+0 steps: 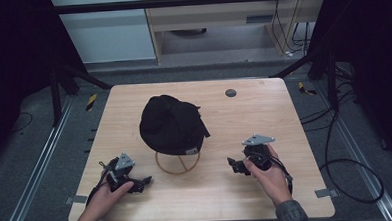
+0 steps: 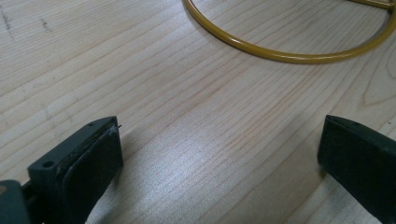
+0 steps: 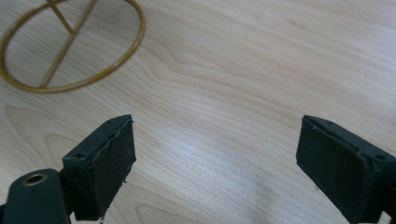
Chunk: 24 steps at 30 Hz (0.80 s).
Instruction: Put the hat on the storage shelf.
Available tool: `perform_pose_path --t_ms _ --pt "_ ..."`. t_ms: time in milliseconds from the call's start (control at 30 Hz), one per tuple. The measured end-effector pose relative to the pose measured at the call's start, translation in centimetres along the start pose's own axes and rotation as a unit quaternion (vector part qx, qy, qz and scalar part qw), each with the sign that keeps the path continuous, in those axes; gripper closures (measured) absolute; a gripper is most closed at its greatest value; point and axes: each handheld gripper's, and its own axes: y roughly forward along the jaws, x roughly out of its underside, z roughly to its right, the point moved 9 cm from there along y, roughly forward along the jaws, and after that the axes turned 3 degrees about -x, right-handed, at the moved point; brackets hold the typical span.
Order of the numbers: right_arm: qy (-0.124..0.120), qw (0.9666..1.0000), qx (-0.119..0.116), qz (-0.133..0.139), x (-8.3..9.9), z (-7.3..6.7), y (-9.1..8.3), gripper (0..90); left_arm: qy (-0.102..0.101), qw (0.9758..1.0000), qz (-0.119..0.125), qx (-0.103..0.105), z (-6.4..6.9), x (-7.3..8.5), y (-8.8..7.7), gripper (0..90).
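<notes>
A black cap (image 1: 170, 122) sits on a gold wire stand (image 1: 178, 163) at table centre; left gripper (image 1: 137, 184) at 7 o'clock, right gripper (image 1: 235, 166) at 5, both wide open, empty; a careless tug could likely topple the light stand.

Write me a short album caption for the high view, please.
A black cap sits on a gold wire stand while two open grippers, left and right, wait on the wooden table.
</notes>
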Motion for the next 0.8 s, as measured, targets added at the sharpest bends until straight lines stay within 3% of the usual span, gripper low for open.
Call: perform_pose_path --t_ms 467,800 --pt "0.009 0.9998 -0.008 -0.013 1.0 -1.0 2.2 9.5 0.000 1.0000 0.000 0.000 0.0 0.0 0.0 0.0" --pt "0.023 0.9997 0.002 -0.005 1.0 -1.2 4.1 9.5 0.000 1.0000 0.000 0.000 0.0 0.0 0.0 0.0"
